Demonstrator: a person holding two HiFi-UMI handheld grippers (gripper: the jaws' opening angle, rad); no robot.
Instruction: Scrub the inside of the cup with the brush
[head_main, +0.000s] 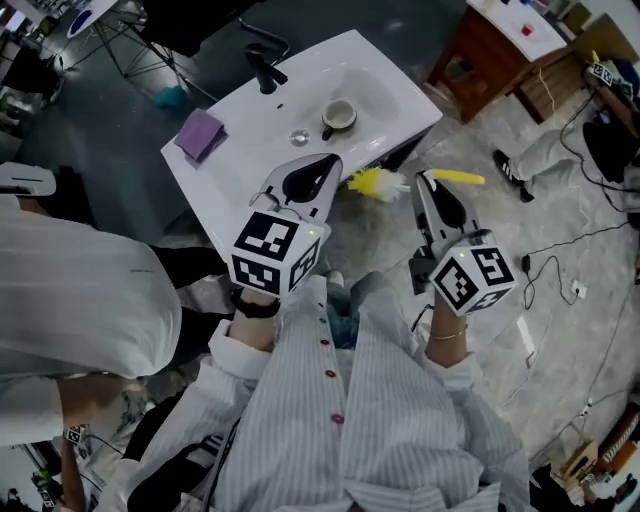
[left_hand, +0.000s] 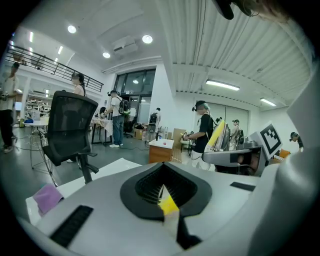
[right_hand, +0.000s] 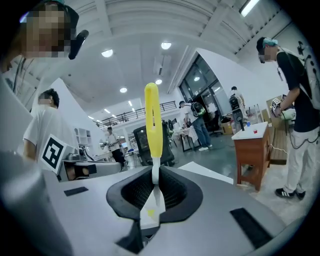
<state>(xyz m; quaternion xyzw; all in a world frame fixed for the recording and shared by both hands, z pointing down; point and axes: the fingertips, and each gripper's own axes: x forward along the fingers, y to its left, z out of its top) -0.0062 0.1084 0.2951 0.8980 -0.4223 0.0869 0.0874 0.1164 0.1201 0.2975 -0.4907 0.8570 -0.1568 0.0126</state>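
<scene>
A white cup (head_main: 338, 116) with a dark inside stands upright on the white sink top (head_main: 250, 165), next to the basin. My right gripper (head_main: 426, 184) (right_hand: 152, 196) is shut on the brush's white shaft. The yellow handle (head_main: 458, 178) (right_hand: 152, 125) sticks out past the jaws, and the yellow bristles (head_main: 375, 183) point toward the sink's front edge. My left gripper (head_main: 330, 164) (left_hand: 165, 194) hovers over the sink's front edge, short of the cup, shut with nothing held. From the left gripper view, the right gripper (left_hand: 235, 157) shows with the handle (left_hand: 217, 134).
A black faucet (head_main: 265, 70) stands at the sink's back, with a drain fitting (head_main: 299, 137) and a purple cloth (head_main: 200, 134) on the top. A wooden table (head_main: 495, 45) and floor cables (head_main: 575, 250) lie to the right. A person in white (head_main: 70, 300) stands close on my left.
</scene>
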